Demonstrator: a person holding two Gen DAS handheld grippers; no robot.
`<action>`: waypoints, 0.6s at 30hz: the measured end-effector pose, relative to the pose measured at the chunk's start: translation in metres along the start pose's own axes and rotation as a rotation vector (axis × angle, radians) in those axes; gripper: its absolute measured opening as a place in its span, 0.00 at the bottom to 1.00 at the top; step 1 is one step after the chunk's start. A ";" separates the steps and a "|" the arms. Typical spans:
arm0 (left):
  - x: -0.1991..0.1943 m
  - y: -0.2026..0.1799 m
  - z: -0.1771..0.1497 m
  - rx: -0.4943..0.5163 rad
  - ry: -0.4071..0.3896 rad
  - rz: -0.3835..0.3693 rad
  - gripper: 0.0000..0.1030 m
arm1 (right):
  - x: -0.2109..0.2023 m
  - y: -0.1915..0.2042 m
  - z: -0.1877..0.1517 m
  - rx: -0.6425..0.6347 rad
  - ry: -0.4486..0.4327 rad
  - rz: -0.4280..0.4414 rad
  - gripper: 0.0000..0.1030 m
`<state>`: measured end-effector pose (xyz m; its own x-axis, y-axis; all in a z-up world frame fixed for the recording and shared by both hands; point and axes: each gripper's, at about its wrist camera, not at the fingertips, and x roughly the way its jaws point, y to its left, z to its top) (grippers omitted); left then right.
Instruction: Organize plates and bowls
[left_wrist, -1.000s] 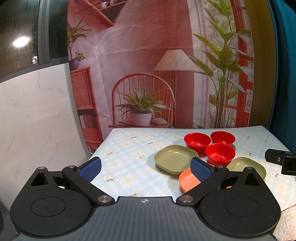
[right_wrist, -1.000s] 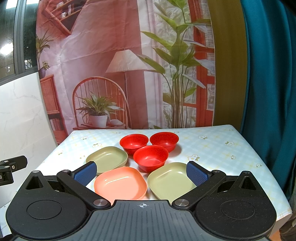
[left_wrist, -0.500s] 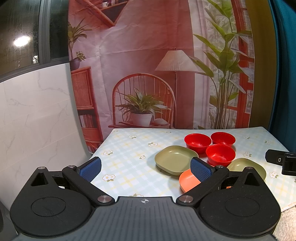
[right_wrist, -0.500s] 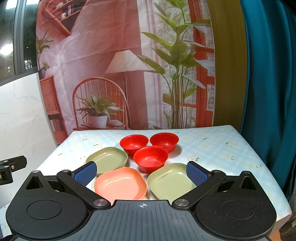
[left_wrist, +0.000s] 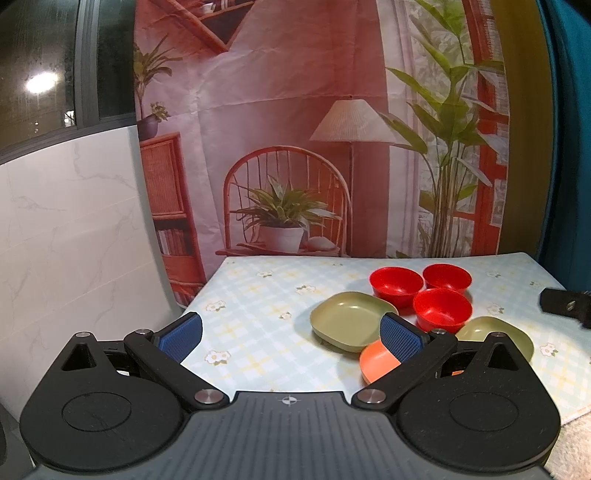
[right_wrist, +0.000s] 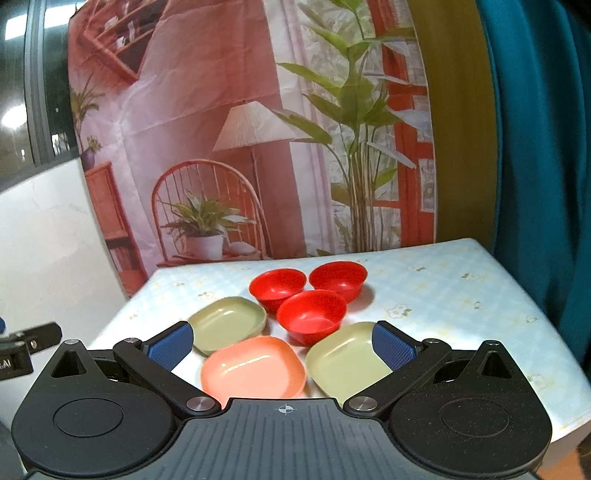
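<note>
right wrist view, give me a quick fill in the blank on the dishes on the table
1. The number of red bowls is ____.
2. The plate between the two green plates is coloured ____.
3. Both the left gripper and the right gripper have their jaws ____.

Missing words: three; orange; open

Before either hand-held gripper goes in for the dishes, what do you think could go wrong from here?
1. The three red bowls sit bunched together, apparently touching, so a finger pushed between them may shove a neighbour.
2. The salmon plate and the right green plate lie close beside the front bowl; lifting one could drag the others.
3. The right hand-held gripper and the left hand-held gripper, both open, face the same cluster and might collide.
</note>
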<state>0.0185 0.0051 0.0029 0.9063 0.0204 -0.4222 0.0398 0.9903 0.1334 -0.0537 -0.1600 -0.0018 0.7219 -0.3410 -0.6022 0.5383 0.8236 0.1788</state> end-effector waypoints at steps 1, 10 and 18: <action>0.003 0.001 0.002 0.001 0.001 0.002 1.00 | 0.001 -0.004 0.001 0.013 -0.012 0.013 1.00; 0.039 -0.007 0.007 0.032 0.015 -0.029 1.00 | 0.028 -0.040 0.009 0.065 -0.077 0.060 1.00; 0.096 -0.019 0.002 0.021 0.101 -0.068 0.99 | 0.088 -0.052 0.010 0.057 0.037 0.070 1.00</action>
<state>0.1056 -0.0120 -0.0389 0.8543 -0.0317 -0.5189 0.1093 0.9868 0.1196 -0.0144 -0.2375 -0.0562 0.7426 -0.2661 -0.6145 0.5117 0.8175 0.2643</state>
